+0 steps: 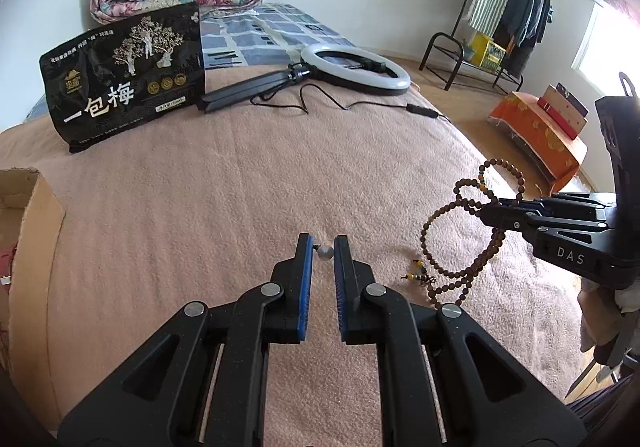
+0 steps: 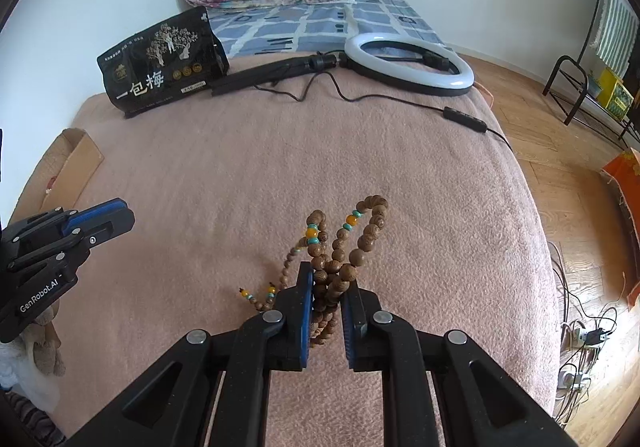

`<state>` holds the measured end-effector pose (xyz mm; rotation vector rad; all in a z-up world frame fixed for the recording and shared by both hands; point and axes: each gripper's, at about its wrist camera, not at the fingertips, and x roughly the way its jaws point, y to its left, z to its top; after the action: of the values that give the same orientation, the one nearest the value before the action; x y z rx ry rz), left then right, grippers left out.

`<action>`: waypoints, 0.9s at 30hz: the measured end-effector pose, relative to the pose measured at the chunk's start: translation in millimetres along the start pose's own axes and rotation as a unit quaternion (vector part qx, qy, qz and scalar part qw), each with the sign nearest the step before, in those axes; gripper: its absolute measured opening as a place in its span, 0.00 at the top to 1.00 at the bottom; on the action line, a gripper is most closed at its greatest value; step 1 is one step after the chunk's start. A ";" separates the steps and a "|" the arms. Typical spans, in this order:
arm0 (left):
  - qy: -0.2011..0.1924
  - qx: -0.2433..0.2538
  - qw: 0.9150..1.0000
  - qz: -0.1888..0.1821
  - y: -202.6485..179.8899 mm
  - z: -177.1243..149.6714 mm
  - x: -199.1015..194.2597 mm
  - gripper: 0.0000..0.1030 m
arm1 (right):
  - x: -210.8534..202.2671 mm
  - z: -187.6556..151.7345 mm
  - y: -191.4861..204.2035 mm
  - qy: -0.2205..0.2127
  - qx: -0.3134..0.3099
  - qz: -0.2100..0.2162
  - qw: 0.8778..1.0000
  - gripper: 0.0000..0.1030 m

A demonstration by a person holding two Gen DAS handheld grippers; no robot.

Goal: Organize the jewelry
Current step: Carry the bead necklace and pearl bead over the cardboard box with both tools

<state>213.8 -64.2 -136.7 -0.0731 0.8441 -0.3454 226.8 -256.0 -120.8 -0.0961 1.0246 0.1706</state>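
I am holding 2 grippers over the bed, both pointing steeply downward. My left gripper (image 1: 323,247) is pinching a small pale bead between its blue pads (image 1: 306,279), jaws nearly together. My right gripper (image 2: 326,279) is clamping a bunched strand of wooden beads, its jaws nearly together. In the right wrist view, my left gripper (image 2: 120,213) is sitting off to the left.
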 end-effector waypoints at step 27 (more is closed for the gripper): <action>-0.103 -0.106 0.986 0.080 144.1 -11.1 -142.4 0.91 | -54.8 66.3 173.4 -0.092 -0.061 0.111 0.988 0.90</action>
<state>157.4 119.1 -70.4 -0.2339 0.6734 -0.0937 222.4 -80.4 -39.6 -0.0760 0.8383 0.4371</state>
